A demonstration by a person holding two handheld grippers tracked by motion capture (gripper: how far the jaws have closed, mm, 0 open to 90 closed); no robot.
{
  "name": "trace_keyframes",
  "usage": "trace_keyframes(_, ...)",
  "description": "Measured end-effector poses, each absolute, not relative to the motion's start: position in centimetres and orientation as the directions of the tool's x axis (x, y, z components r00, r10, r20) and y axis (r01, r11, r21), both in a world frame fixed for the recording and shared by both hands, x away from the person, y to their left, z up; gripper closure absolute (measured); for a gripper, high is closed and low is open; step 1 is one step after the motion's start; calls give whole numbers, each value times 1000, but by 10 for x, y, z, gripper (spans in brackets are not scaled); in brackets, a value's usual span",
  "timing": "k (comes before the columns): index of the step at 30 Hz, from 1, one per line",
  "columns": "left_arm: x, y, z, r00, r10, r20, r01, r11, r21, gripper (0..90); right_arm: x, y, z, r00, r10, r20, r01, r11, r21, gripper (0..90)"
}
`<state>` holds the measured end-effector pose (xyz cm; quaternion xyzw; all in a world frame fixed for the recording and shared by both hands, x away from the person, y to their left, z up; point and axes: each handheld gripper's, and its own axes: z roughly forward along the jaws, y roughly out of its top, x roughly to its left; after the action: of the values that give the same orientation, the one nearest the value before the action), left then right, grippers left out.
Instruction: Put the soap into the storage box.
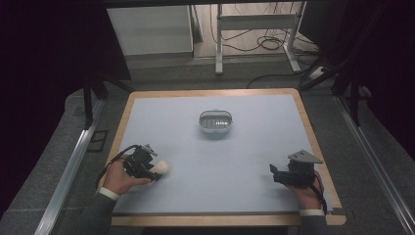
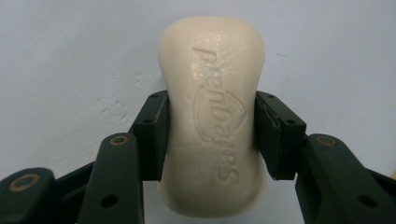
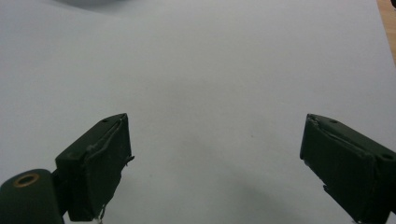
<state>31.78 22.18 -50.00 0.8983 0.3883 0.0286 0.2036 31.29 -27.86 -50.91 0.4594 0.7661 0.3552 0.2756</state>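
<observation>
Cream soap bar [image 2: 212,116] clamped between left gripper [image 1: 147,169] jaws, right gripper [image 3: 215,163] spread wide, holding nothing

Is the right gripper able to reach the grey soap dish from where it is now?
Probably yes: the right gripper is open and holds nothing, and bare table lies between it and the soap dish.

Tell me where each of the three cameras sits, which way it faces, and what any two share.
High view: above the near edge, looking forward and down on the table; both hands, left gripper, right gripper, soap dish.
Left gripper view: on the left gripper, looking along its jaws, shut on the soap bar.
Right gripper view: on the right gripper, jaws apart over the bare mat.
Shared: the soap bar, in the high and left gripper views.
</observation>
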Motion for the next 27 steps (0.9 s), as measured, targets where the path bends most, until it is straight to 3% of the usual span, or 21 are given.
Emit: trace_keyframes(27, 332, 225, -480, 695, 711, -107, 671, -588, 452, 496, 313, -279, -510, -423, 901, -99, 511, 327, 795, 86)
